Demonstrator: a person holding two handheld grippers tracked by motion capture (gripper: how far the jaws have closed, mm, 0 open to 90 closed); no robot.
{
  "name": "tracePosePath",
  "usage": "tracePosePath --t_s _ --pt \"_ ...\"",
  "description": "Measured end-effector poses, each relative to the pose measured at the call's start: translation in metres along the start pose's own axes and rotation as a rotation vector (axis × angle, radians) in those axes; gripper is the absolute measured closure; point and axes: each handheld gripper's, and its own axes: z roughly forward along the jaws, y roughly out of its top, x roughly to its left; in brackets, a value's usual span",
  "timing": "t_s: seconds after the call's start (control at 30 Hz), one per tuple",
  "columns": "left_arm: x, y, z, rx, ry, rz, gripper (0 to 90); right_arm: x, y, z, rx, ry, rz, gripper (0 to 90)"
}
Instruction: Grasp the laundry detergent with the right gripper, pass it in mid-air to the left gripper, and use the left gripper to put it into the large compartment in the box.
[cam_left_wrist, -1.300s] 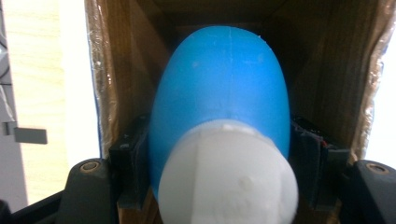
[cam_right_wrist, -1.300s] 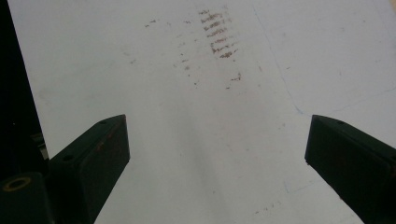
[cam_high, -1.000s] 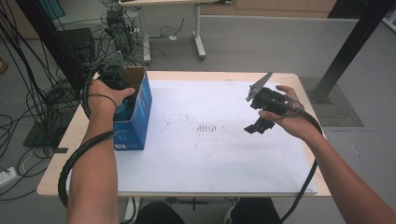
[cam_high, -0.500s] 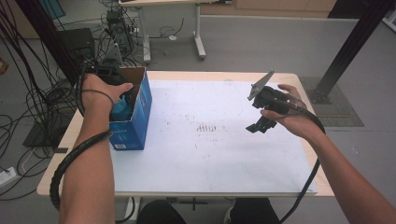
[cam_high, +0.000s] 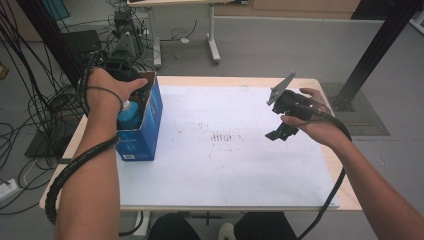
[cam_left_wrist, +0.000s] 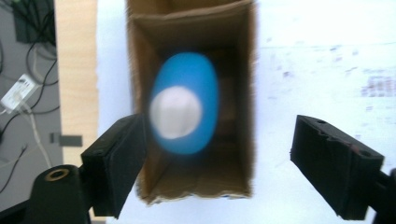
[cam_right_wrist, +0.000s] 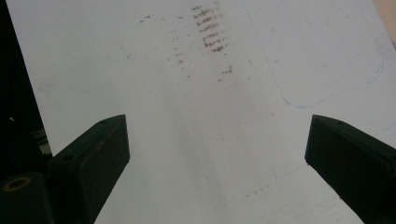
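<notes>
At the table's left edge stands an open blue carton with a blue bottle upright inside — its white cap shows plainly in the left gripper view. The left gripper hangs above the carton, its jaws just opening and clear of the bottle. The right gripper hovers spread over the white sheet — nothing between its jaws.

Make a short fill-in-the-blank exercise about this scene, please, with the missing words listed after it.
1. The blue bottle stands inside the ____ box.
2. The bottle's cap is ____ in colour.
3. The left gripper is above the box, and its jaws are ____.
4. The right gripper holds ____.

Missing words: cardboard; white; open; nothing
</notes>
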Motion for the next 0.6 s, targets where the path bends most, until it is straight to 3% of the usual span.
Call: tracePosePath --t_s 0.3,0.6 --pt "-0.030 0.013 -0.003 -0.022 -0.008 0.048 12.1 -0.005 -0.005 -0.009 0.010 -0.018 0.024 6.5" --pt "-0.062 0.033 0.005 -0.017 -0.053 0.122 8.8 -0.016 -0.014 -0.018 0.030 -0.035 0.040 6.4"
